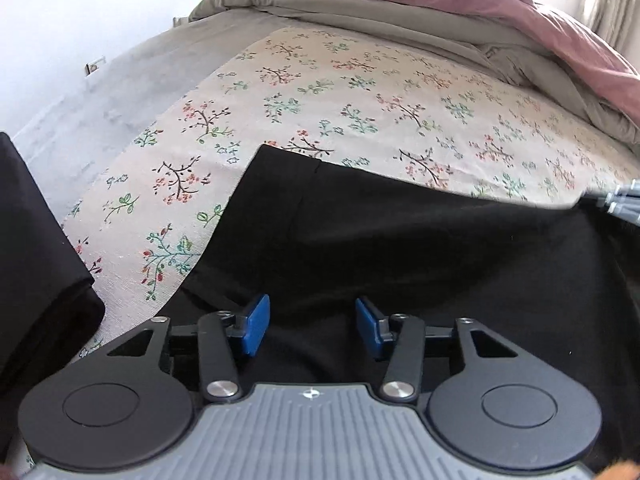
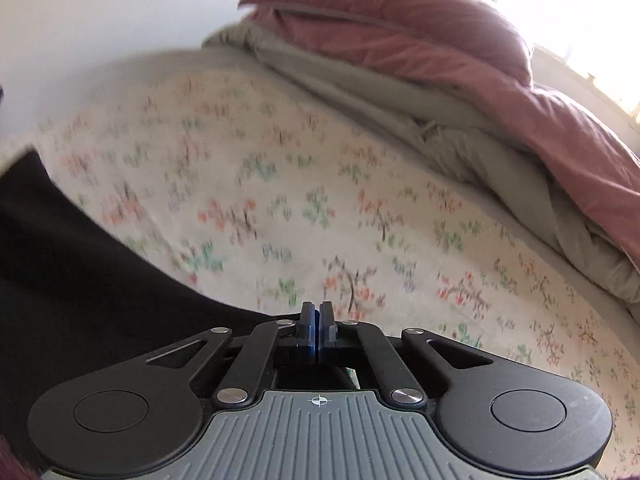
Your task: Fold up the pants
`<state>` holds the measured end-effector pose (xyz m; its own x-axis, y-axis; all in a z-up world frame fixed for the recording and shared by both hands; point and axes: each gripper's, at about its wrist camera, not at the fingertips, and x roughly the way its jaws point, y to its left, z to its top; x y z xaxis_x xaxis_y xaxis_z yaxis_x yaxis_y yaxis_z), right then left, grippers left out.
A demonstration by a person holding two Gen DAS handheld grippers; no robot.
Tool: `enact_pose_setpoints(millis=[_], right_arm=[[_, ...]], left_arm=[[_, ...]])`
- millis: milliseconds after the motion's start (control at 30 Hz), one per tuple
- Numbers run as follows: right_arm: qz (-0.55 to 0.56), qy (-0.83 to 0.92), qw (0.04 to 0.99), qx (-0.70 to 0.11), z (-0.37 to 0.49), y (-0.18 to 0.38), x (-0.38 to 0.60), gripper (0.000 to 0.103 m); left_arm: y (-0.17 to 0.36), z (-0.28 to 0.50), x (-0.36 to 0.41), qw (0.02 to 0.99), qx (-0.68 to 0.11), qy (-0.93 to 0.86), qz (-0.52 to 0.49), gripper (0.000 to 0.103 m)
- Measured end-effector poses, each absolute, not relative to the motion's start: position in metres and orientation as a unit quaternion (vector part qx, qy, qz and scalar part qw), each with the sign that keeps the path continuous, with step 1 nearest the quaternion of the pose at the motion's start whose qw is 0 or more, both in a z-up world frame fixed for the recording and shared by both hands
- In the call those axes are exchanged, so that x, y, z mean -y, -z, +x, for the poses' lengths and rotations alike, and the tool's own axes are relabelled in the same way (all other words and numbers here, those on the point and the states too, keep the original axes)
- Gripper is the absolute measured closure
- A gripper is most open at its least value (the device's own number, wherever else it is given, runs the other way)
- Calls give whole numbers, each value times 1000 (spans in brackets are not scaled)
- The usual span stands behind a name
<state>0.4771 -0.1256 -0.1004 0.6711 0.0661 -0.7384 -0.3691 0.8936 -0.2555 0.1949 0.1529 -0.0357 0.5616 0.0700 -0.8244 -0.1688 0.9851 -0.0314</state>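
Left gripper (image 1: 312, 328): jaws stand partly open, the two blue pads (image 1: 253, 330) well apart with a clear gap between them. Nothing is clamped. The black pants (image 1: 400, 248) lie directly beneath and ahead of the jaws, filling the gap as background; whether the pad tips touch the cloth cannot be told.

Right gripper (image 2: 319, 334): jaws fully closed, blue pads face to face with no visible gap. The pads sit at the edge of the black pants, which reach in from 9 o'clock and run under the linkage. Whether a fold of the fabric is pinched between the pads cannot be told; the tips hide the contact point. This view is blurred.

Pants, position: spread flat on the bed over a floral sheet (image 1: 360, 92). In the left wrist view they occupy the centre and the 3 o'clock side, with a sharp corner at about 11 o'clock from the jaws. A further black cloth mass (image 1: 36, 248) lies at 9 o'clock, apart from the main piece; whether it belongs to the pants cannot be told.

Surroundings: a grey blanket (image 2: 360, 92) and a dusty-pink duvet (image 2: 420, 28) are heaped at 12 to 2 o'clock, well apart from the pants. Metal parts of the other tool (image 1: 622, 200) show at 3 o'clock in the left wrist view.
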Motion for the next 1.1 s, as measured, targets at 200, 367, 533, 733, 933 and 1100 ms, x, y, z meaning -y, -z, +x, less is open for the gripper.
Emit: enact_pose_setpoints(millis=[200,367,533,733,933,1100], right_arm=[[-217,-87,901,-365,458,106,115,87],[-175,-129,925,-313,382,64,103,75],[-152,-282,897,-305,284,52,67,77],[-207,-298,866,-345,236,93,26,81],[-179,-286,864,-375,239,115,19,94],[-147,-294,867,-375,235,104,33,97]], left_arm=[[19,190,-182,882,-447,-70,-137,37],[5,175,-193,891,-418,-94,-150,35],[9,170,-187,885,-436,-85,-138,35],[24,170,-188,872,-464,-88,-126,35],[26,172,-188,875,-464,-92,-101,35],[23,171,-195,877,-461,-92,-102,35]])
